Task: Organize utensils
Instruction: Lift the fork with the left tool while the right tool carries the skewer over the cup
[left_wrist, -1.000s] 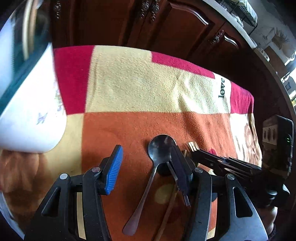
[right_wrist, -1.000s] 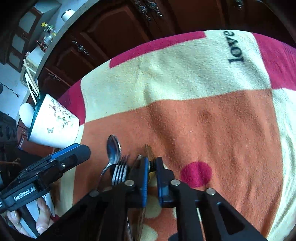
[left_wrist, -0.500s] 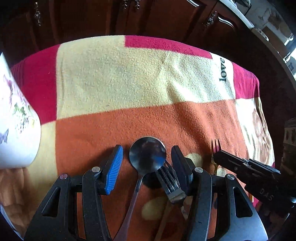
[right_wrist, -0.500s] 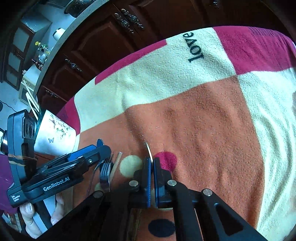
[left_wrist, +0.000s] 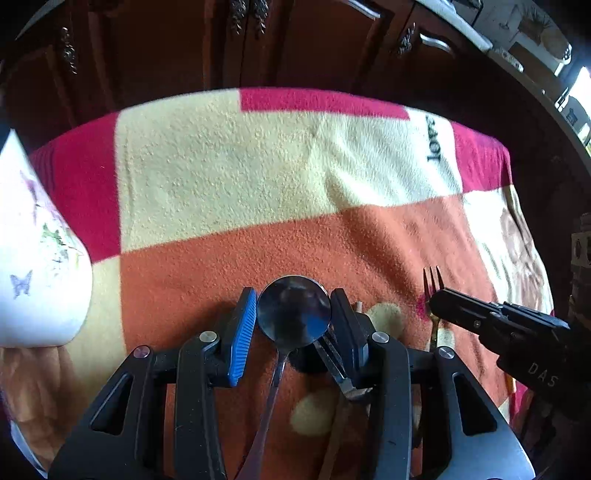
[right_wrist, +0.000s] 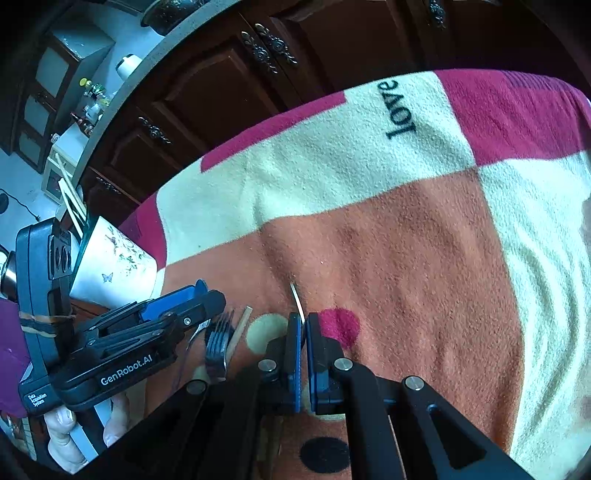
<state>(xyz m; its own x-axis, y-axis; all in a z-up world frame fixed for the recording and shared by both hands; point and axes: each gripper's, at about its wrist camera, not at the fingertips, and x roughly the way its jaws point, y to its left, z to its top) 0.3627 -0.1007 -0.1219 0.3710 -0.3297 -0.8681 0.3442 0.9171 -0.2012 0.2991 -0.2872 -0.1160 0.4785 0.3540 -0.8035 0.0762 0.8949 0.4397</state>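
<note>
A steel spoon (left_wrist: 293, 314) lies on the patchwork blanket (left_wrist: 258, 177), its bowl between the fingers of my open left gripper (left_wrist: 291, 321). A second fork (right_wrist: 218, 334) and a wooden chopstick (right_wrist: 240, 328) lie just right of the spoon, the fork's neck (left_wrist: 332, 363) under my right finger. My right gripper (right_wrist: 302, 332) is shut on a fork (right_wrist: 297, 301) seen edge-on, its tines sticking out ahead. In the left wrist view that fork (left_wrist: 432, 282) pokes out of the right gripper (left_wrist: 439, 301). A white floral cup (left_wrist: 33, 258) stands at the left.
Dark wooden cabinets (left_wrist: 258, 44) run behind the blanket's far edge. The cup (right_wrist: 114, 266) holds chopsticks (right_wrist: 70, 201) in the right wrist view. The left gripper's body (right_wrist: 122, 354) sits close to the left of the right gripper. A kitchen counter (right_wrist: 110, 96) runs far left.
My right gripper has carried its fork to the right, away from the pile. My left gripper has moved right from the cup and its fingers have narrowed around the spoon's bowl.
</note>
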